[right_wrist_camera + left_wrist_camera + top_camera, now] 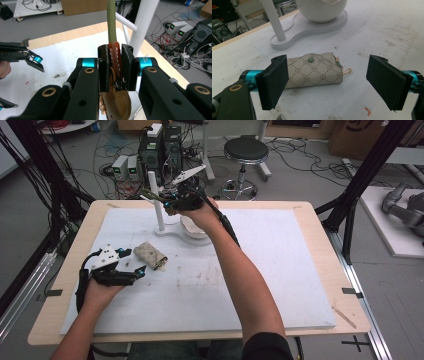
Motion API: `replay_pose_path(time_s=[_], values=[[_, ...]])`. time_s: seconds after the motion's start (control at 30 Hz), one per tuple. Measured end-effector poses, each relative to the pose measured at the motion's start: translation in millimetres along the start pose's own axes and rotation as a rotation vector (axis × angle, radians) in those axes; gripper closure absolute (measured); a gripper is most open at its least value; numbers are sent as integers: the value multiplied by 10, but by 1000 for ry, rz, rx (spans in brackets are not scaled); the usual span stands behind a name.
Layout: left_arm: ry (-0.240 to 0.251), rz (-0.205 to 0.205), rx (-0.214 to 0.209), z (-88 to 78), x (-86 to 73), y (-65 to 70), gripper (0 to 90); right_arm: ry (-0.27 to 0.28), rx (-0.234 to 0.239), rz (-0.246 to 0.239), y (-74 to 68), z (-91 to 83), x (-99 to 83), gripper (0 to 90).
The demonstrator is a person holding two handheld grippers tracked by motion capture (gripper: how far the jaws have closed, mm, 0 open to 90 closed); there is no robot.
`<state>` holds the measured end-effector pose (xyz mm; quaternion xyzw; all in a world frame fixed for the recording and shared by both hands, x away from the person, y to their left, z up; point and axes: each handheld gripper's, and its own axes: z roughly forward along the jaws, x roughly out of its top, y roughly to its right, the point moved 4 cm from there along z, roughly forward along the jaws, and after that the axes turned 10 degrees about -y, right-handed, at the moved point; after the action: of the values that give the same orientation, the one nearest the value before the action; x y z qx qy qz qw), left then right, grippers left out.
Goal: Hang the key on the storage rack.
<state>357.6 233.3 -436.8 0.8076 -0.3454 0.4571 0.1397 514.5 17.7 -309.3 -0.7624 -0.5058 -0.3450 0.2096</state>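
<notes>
Your right gripper [115, 72] is clamped on the brown leather tab of an olive cord key strap [111, 22], held up beside the white stand's post [155, 202], so hanging it looks underway but not finished. Your left gripper [334, 82] hangs wide open and empty over the counter [387, 30], with the patterned key pouch [315, 71] lying just ahead between its jaws, still to be picked up.

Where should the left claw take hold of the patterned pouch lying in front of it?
Grip the patterned pouch across its short ends, coming straight down over it. It lies flat and long between the open left claw, flap and snap facing up, so the pads would close on both ends. Keep clear of the gold clasp at one end.
</notes>
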Motion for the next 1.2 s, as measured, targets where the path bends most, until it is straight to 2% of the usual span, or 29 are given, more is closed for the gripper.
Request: replay_pose_path(time_s=[0.37,0.4,0.43,0.47,0.5,0.53,0.63,0.77,0.93,1.0,1.13,1.2], values=[[-5,1,0,3,-8,-10,179,-13,-18,31,110,28,-50,766],[-7,1,1,3,-9,-11,179,-19,-53,55,127,25,-58,620],[-8,-1,1,4,-10,-11,179,-19,-53,55,127,25,-58,620],[-9,-3,3,3,-12,-13,179,-25,-94,70,143,23,-59,498],[-9,-3,5,1,-14,-15,179,-31,-120,89,153,24,-65,442],[-8,-6,5,-1,-15,-15,179,-37,-130,104,162,14,-72,430],[-3,-8,4,-4,-20,-16,179,-41,-160,102,176,-37,-100,384],[-5,-7,6,-9,-21,-17,179,-46,-201,74,192,-143,-185,357],[-13,-7,6,-2,-23,-13,179,-51,-230,56,194,-303,-340,329],[-12,-5,7,-1,-19,-8,179,-44,-251,58,183,-382,-414,314],[-12,-3,3,4,-12,3,179,-24,-258,67,174,-542,-559,306],[-14,-2,4,10,-12,7,179,-33,-256,85,179,-645,-636,279]])
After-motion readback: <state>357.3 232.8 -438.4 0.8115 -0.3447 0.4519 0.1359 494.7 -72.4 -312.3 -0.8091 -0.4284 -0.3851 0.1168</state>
